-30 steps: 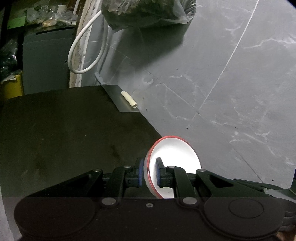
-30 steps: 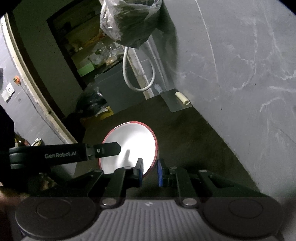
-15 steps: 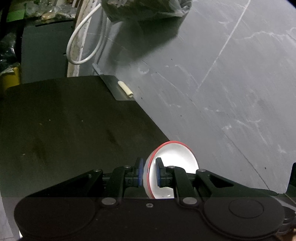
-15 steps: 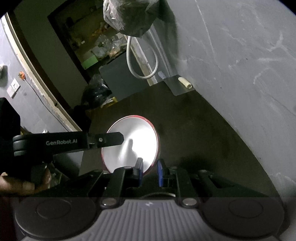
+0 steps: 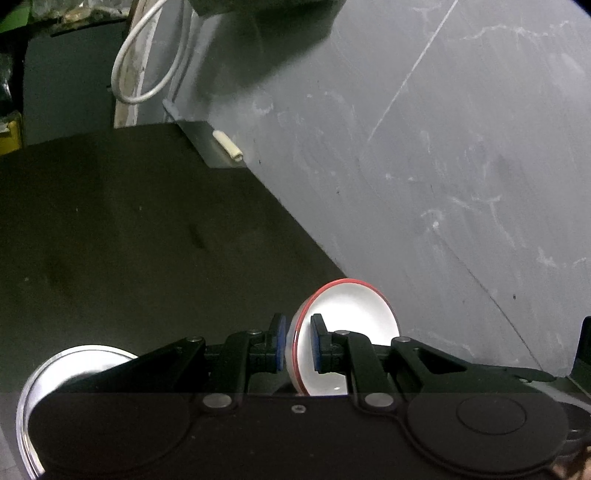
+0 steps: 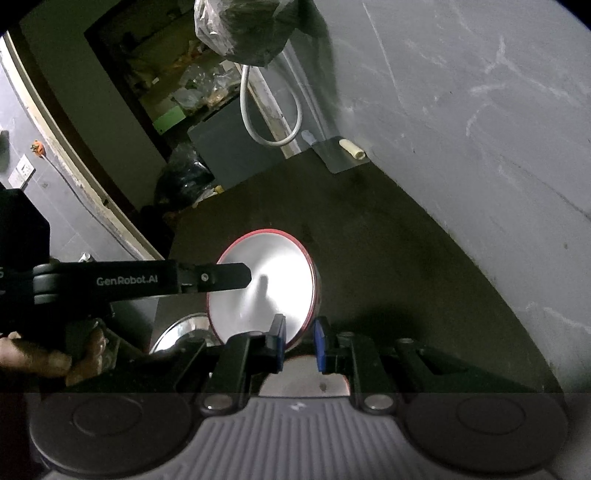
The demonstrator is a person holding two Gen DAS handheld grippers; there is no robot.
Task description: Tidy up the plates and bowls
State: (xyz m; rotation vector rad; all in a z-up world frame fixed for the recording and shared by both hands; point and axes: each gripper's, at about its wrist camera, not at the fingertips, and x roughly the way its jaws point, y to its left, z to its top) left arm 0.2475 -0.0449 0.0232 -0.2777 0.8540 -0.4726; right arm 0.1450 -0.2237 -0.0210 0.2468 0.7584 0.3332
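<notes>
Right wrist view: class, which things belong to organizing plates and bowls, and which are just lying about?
Belong to the job: red-rimmed bowl, steel plate.
Just lying about: plastic bag, white hose, cream tube, metal sheet.

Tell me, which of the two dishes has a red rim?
The white bowl held in the left gripper, tilted on edge. The other dish, low on the left, is shiny metal with no red.
</notes>
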